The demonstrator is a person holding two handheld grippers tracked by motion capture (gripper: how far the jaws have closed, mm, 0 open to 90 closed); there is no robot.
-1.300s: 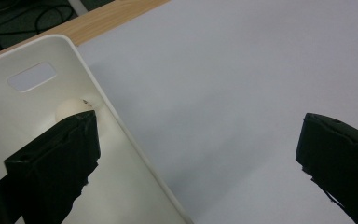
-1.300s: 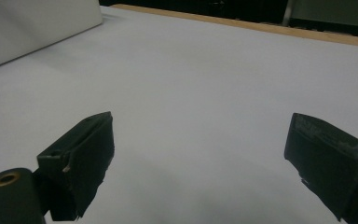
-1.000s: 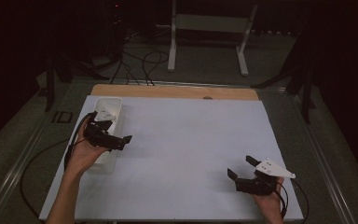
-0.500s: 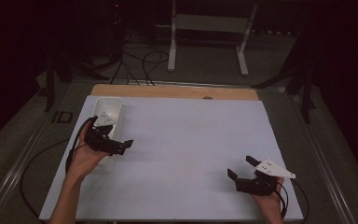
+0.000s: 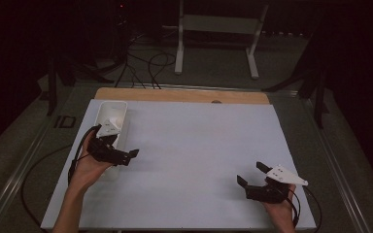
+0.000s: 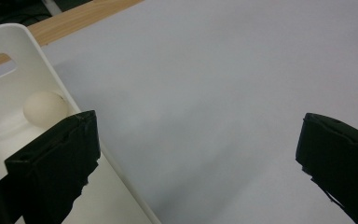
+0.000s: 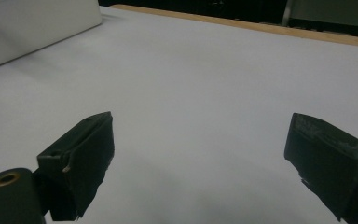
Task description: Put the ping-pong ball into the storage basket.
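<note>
Left gripper view: wide-spread left tool (image 6: 200, 154) beside smooth white plastic bin (image 6: 37, 65) holding a matte round egg (image 6: 44, 108).

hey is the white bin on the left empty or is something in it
Not empty: a pale egg-like ball lies in the white bin, beside the open left gripper.

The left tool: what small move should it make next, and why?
Probably turn the left tool toward the white bin and lower it over the egg. Its jaws stand wide open and empty over the bin's near wall, and the egg lies free inside. The right tool rests open, far away.
</note>
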